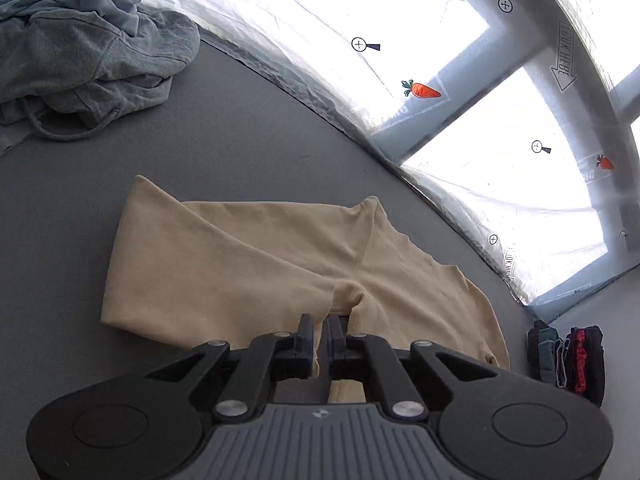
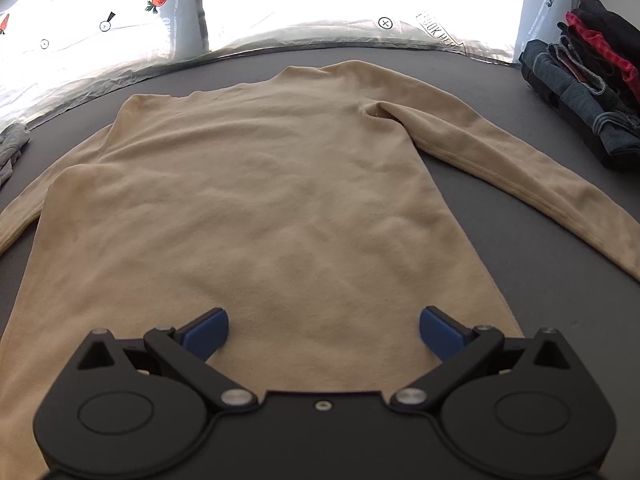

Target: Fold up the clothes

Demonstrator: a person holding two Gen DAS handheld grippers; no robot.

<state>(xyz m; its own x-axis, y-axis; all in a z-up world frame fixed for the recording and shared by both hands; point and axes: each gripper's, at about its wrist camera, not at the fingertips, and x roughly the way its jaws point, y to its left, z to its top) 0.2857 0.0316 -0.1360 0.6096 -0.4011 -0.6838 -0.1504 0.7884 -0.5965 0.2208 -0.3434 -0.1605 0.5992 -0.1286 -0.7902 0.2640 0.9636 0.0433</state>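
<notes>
A beige long-sleeved shirt lies flat on the grey table, collar toward the window. Its right sleeve stretches out toward the right edge. In the left wrist view the shirt shows a diagonal fold, and a bunch of its fabric sits at my left gripper's tips. My left gripper is nearly closed, with a strip of beige cloth pinched between its jaws. My right gripper stands wide open over the shirt's lower body, with nothing between its blue pads.
A crumpled pile of grey clothes lies at the table's left end. A stack of folded dark clothes sits at the right end. Bright window panes behind clear plastic sheeting run along the far edge.
</notes>
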